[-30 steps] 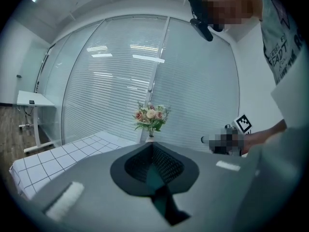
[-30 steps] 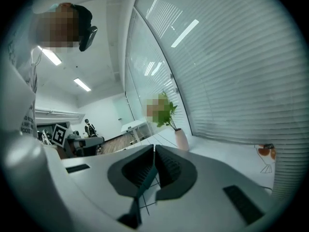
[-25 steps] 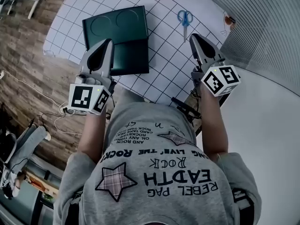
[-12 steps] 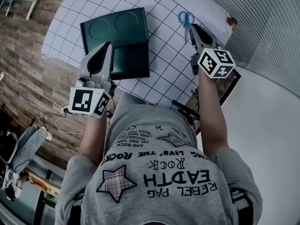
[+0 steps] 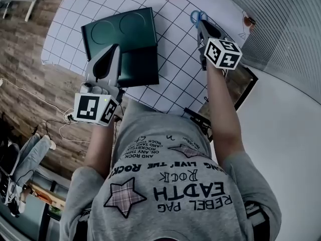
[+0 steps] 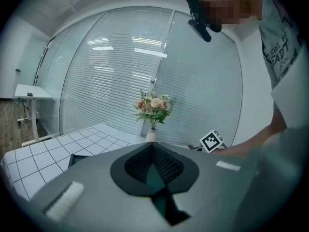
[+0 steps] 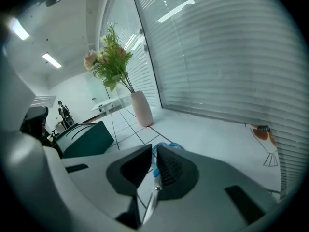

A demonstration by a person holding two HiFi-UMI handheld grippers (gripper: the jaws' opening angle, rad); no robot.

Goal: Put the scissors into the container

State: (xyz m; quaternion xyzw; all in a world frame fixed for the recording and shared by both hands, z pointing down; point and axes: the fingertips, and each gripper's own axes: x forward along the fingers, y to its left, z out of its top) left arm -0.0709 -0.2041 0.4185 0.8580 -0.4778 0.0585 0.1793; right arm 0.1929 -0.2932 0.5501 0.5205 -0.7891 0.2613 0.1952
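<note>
Right hand-held gripper point(image 7: 154, 154) above scissors point(image 5: 196, 17), vase point(image 7: 140, 109) beyond.

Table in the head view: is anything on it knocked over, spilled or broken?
Nothing stands out. The scissors lie flat on the checked cloth, the dark green container sits apart from them, and the vase of flowers stands upright. No spill or damage shows.

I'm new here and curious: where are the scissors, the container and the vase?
scissors point(image 5: 197, 17): head view, blue handles.
container point(image 5: 125, 34): head view, green top.
vase point(image 7: 142, 109): right gripper view, its body.
</note>
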